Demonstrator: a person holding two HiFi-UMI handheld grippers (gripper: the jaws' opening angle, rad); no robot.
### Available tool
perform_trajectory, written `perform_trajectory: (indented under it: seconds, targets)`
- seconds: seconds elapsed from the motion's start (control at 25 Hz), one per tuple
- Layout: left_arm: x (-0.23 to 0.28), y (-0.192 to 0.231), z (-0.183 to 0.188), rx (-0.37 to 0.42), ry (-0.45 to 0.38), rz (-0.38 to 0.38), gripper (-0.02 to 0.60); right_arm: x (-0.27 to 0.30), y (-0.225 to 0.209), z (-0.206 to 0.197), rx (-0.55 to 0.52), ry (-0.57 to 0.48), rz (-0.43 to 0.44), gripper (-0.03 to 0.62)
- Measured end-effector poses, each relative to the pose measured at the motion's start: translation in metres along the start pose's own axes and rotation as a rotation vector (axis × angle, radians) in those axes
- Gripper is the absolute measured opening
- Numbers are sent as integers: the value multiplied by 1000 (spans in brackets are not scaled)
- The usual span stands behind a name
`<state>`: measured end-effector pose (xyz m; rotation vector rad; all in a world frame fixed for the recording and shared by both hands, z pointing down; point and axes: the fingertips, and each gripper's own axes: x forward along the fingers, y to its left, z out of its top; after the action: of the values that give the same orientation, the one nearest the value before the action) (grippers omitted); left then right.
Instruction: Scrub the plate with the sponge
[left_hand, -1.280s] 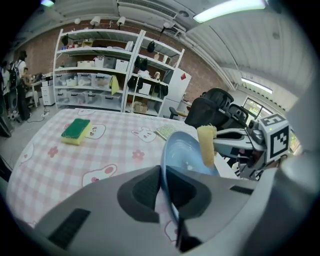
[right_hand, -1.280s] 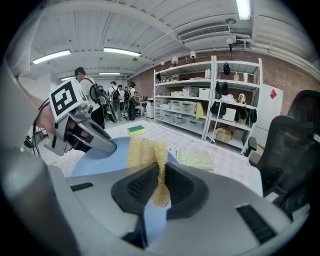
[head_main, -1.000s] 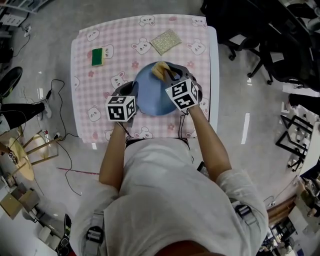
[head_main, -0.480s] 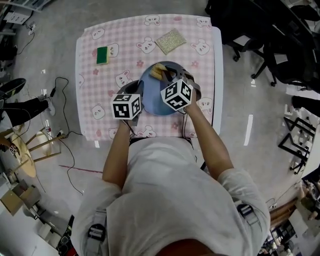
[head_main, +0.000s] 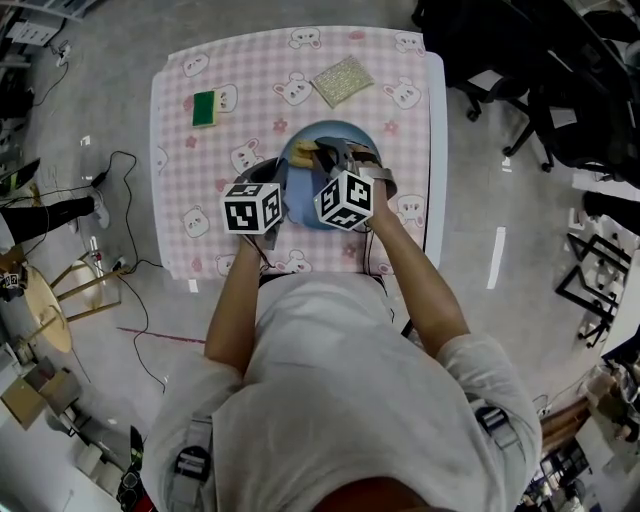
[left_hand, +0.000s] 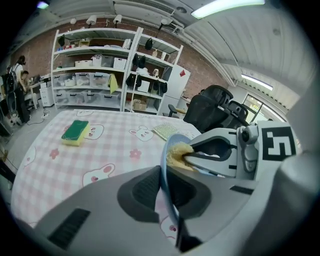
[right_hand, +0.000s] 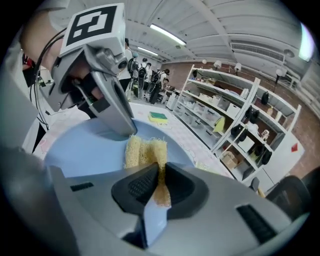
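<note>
Blue plate (right_hand: 85, 155), near the middle of the pink-checked tabletop (head_main: 190, 170), is clamped by its rim in the left gripper's (left_hand: 167, 187) fingers. The right gripper (right_hand: 160, 185) pinches the yellow sponge (right_hand: 145, 152) against the plate's face. Hard strokes could lever the plate loose. A green sponge (head_main: 204, 107) and a scouring pad (head_main: 341, 80) lie far, well clear.

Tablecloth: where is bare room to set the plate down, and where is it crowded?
Free: the far strip between green sponge and scouring pad; the left side, nearer than the green sponge. Crowded: near middle, blue plate and yellow sponge.
</note>
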<state>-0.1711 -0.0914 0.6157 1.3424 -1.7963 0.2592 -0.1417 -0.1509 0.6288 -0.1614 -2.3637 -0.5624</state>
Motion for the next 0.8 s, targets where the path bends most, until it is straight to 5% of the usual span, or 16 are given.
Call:
perform_trajectory:
  seconds: [0.44, 0.8]
  targets:
    - [2, 3, -2, -4, 13, 9, 31, -16, 53, 7, -117, -40, 163, 48]
    - [4, 6, -4, -22, 12, 7, 31, -36, 110, -1, -136, -31, 392, 48]
